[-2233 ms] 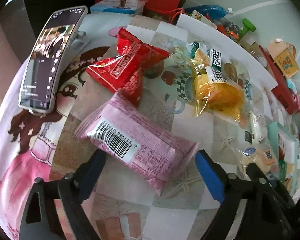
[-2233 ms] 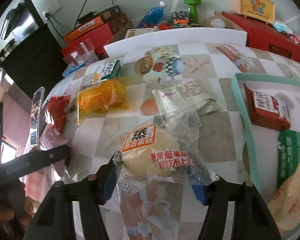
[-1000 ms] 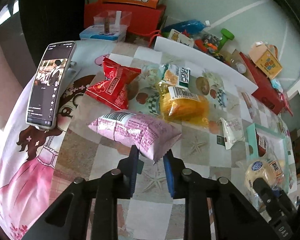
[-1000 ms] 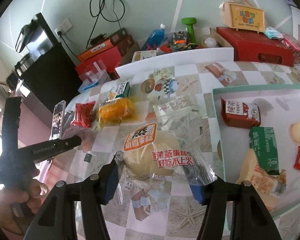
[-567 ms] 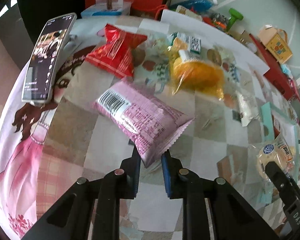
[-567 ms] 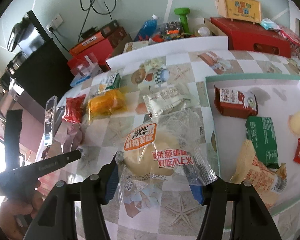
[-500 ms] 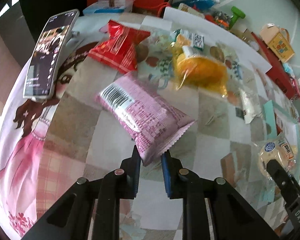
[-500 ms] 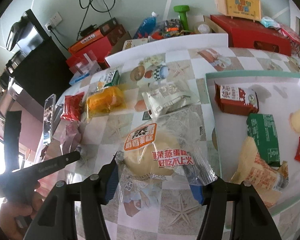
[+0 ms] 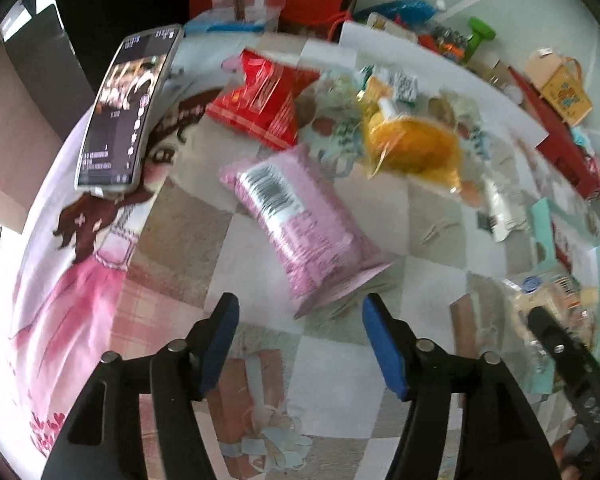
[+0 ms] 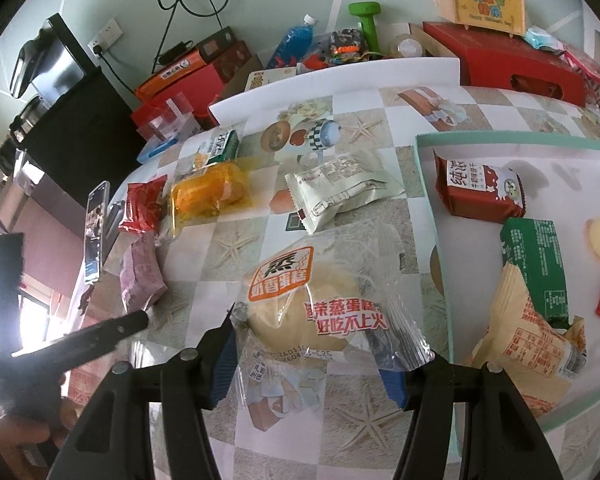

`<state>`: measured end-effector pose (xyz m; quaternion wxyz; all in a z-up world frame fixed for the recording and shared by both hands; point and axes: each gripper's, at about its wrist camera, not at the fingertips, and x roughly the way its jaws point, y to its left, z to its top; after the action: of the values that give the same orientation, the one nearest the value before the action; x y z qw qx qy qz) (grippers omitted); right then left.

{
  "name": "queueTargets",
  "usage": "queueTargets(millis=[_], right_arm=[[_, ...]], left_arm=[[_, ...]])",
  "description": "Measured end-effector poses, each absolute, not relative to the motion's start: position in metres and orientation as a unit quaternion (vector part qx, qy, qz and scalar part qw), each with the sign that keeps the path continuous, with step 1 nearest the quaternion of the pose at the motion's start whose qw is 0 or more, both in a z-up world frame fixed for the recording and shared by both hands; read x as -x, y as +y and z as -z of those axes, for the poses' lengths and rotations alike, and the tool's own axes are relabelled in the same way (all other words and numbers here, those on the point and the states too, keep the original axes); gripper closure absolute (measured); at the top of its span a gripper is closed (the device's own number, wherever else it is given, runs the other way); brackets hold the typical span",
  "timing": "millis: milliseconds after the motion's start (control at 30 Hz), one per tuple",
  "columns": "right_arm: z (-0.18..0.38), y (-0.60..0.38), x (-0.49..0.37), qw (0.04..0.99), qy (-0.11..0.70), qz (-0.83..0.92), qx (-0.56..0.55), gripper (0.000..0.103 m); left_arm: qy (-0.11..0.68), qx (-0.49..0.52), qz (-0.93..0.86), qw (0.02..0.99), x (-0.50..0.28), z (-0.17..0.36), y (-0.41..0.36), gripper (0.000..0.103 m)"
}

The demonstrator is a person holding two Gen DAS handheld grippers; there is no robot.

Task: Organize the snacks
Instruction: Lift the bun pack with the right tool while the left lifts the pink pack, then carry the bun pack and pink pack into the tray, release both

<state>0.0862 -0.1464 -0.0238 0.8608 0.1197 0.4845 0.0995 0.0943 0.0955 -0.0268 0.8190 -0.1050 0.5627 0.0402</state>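
Left tongs (image 9: pixel 300 340): jaws are opening; the pink packet (image 9: pixel 300 228), pinched half a second ago, now lies free on the counter (image 9: pixel 420 232).
Right tongs (image 10: pixel 308 356): still clamp the cake bag (image 10: pixel 320 304), beside the tray (image 10: pixel 424 200).
Meaning: pink packet still unsorted.

Pink snack pkt (image 9: pixel 300 224), red pkt (image 9: pixel 266 104), checkered cloth (image 9: pixel 420 264)
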Motion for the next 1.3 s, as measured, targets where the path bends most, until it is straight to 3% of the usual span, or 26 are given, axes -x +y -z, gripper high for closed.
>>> queueTargets(millis=[1000, 1133, 1300], right_arm=[[0.028, -0.144, -0.087, 0.859, 0.49, -0.096, -0.115, 0.04], [0.028, -0.144, -0.087, 0.859, 0.49, -0.096, -0.115, 0.04], [0.027, -0.145, -0.088, 0.86, 0.487, -0.097, -0.115, 0.04]], left_arm=[[0.493, 0.203, -0.1, 0.84, -0.138, 0.05, 0.126, 0.036], [0.493, 0.2, -0.09, 0.842, -0.138, 0.049, 0.122, 0.05], [0.503, 0.176, -0.071, 0.843, -0.137, 0.043, 0.108, 0.059]])
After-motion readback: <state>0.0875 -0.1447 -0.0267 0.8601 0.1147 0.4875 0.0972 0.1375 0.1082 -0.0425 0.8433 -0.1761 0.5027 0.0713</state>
